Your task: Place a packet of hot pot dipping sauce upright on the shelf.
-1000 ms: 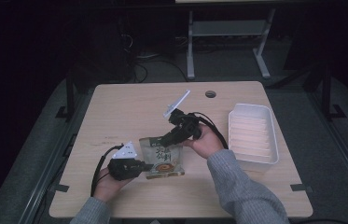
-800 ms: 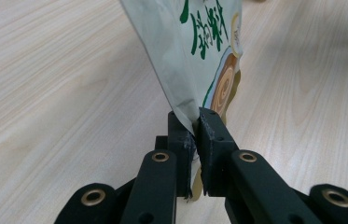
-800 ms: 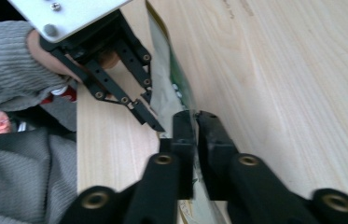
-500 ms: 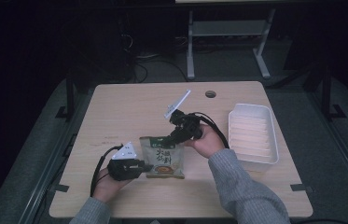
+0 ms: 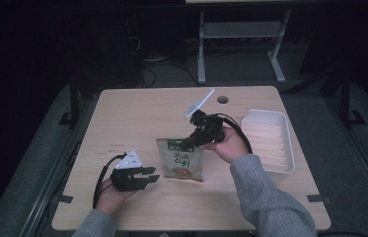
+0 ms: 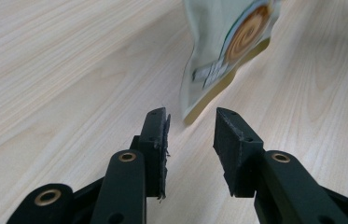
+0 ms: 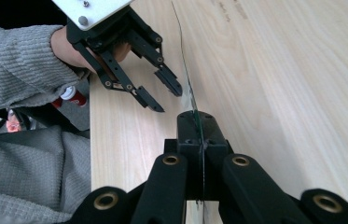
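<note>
We noted the right gripper [image 5: 187,143] clamped on the snack pouch [image 5: 182,159] top edge — left gripper [image 5: 150,177] jaws apart, holding nothing, just beside it.

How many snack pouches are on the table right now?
1. The snack pouch lies mid-table, its top edge clamped by the right gripper; the white tray looks empty.

1. Left claw [image 5: 148,177]: matte black linkage arms with brass-coloured pivot rings; flat rectangular pads [image 6: 233,140], frayed at the edges; a small screw hole in each pad.
2. On top, a grey three-cornered plate [image 5: 129,160] with dark dots; a black cable [image 5: 98,183] looping off at 9 o'clock.
3. Right claw [image 7: 198,122]: the same black arms and brass rings.
4. Grey ribbed knit sleeve [image 5: 265,197].
</note>
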The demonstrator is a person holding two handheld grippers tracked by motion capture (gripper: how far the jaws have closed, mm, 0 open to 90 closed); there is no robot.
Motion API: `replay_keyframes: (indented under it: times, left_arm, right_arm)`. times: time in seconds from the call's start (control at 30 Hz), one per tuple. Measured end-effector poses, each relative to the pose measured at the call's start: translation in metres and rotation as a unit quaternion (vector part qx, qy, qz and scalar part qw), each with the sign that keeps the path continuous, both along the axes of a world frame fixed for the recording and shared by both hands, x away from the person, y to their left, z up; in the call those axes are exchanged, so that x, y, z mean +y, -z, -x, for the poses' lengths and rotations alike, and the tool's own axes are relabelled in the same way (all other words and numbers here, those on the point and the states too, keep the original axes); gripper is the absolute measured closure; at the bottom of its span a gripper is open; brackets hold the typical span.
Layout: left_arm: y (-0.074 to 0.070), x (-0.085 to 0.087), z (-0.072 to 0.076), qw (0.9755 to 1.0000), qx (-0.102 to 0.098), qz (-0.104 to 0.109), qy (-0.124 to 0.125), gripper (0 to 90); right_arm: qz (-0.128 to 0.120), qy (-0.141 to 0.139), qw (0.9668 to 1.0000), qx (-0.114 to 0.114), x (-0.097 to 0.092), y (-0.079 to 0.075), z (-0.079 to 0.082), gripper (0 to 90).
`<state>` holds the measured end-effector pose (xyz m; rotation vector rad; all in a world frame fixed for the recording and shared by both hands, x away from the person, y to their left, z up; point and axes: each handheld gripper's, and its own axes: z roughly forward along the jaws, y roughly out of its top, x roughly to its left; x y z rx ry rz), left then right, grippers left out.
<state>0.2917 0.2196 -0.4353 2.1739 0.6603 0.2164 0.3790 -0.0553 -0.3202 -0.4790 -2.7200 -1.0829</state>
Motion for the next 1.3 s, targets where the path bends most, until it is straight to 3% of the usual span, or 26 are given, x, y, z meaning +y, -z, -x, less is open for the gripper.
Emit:
replay_keyframes:
  times: [0.2,0.47,0.8,1.3]
  left_arm:
    - [0.001,0.001,-0.001,1.0000,0.003,-0.003,-0.005,62.0]
    - [0.002,0.002,-0.002,0.9999,0.005,-0.004,-0.011,59.5]
    - [0.003,0.001,-0.003,0.9999,0.011,-0.005,-0.010,56.6]
    - [0.004,0.002,-0.004,0.9998,0.014,-0.003,-0.011,55.4]
  right_arm:
    - [0.007,0.015,0.9998,-0.010,-0.017,-0.014,-0.004,89.3]
    - [0.009,0.052,0.9985,-0.016,-0.053,-0.029,-0.013,89.4]
    - [0.011,0.077,0.9966,-0.028,-0.092,-0.047,-0.019,89.4]
    - [0.022,0.127,0.9908,-0.040,-0.155,-0.062,-0.024,89.4]
